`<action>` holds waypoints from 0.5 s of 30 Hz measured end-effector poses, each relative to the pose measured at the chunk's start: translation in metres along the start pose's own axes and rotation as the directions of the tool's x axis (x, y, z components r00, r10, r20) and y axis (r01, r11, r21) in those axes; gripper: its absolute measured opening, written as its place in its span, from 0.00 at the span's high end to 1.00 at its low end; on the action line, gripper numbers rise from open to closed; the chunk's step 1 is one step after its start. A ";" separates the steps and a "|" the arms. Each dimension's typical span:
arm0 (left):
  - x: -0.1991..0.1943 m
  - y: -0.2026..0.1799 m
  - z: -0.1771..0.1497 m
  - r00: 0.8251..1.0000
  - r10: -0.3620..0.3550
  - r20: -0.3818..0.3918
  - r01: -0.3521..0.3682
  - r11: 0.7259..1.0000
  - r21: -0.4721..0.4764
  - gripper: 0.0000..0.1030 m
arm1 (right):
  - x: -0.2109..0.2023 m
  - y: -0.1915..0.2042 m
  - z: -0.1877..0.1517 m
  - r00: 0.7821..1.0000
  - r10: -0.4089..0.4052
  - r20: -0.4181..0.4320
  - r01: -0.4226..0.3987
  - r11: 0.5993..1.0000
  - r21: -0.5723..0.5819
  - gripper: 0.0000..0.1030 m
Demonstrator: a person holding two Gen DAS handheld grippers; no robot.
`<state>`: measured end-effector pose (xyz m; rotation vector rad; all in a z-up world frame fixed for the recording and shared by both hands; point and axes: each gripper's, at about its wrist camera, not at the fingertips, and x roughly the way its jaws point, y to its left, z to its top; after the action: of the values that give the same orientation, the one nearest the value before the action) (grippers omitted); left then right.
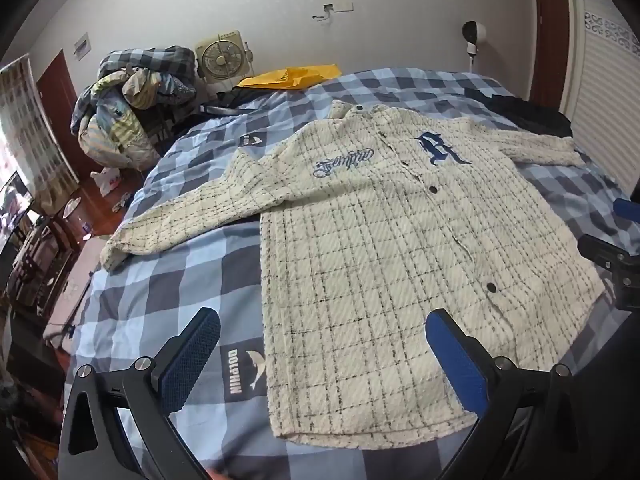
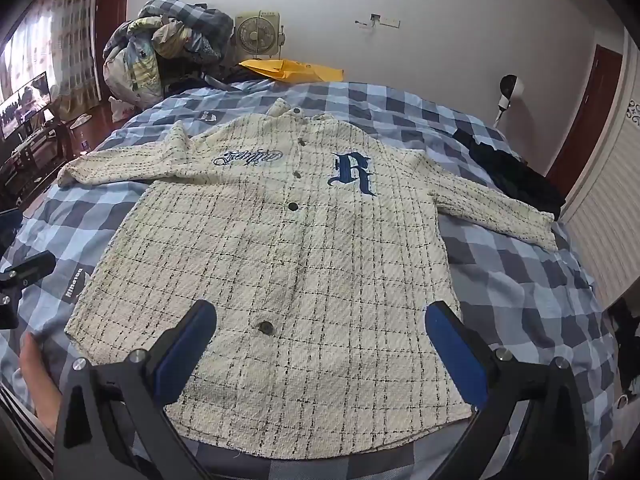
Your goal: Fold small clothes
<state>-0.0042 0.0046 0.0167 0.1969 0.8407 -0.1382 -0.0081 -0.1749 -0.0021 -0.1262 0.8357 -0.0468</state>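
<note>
Left wrist view: the left gripper (image 1: 322,364) hangs wide and empty over the shirt (image 1: 380,248), spread flat on the bed (image 1: 168,280). Right gripper (image 2: 320,360), equally wide, hovers at the hem's six o'clock. Best pinch the nine o'clock sleeve (image 1: 168,216) cleanly, one layer.

A lived-in home bedroom. A wide bed with a blue, grey and white checked cotton cover (image 2: 500,292) fills the room, and a heap of rumpled checked and striped bedding (image 1: 132,92) is piled beside it near a cream box-shaped fan (image 1: 221,57). Dark red wooden doors (image 1: 550,28) break plain white walls, a patterned curtain (image 2: 68,36) hangs at the window, and a flat screen (image 2: 24,104) glows on low furniture.
</note>
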 end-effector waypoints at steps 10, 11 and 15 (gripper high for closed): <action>-0.002 0.002 0.000 1.000 -0.001 -0.002 0.001 1.000 -0.007 0.00 | -0.002 -0.002 -0.003 1.000 0.006 -0.003 -0.006 1.000 0.017 0.01; -0.002 0.003 0.000 1.000 -0.002 -0.002 0.002 1.000 -0.010 0.00 | -0.001 -0.002 -0.003 1.000 0.006 -0.004 -0.006 1.000 0.017 0.01; -0.002 0.005 0.001 1.000 -0.001 -0.003 0.001 1.000 -0.023 0.00 | -0.001 -0.002 -0.003 1.000 0.005 -0.004 -0.005 1.000 0.018 0.01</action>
<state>-0.0036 0.0091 0.0191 0.1751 0.8447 -0.1293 -0.0109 -0.1766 -0.0029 -0.1075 0.8396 -0.0498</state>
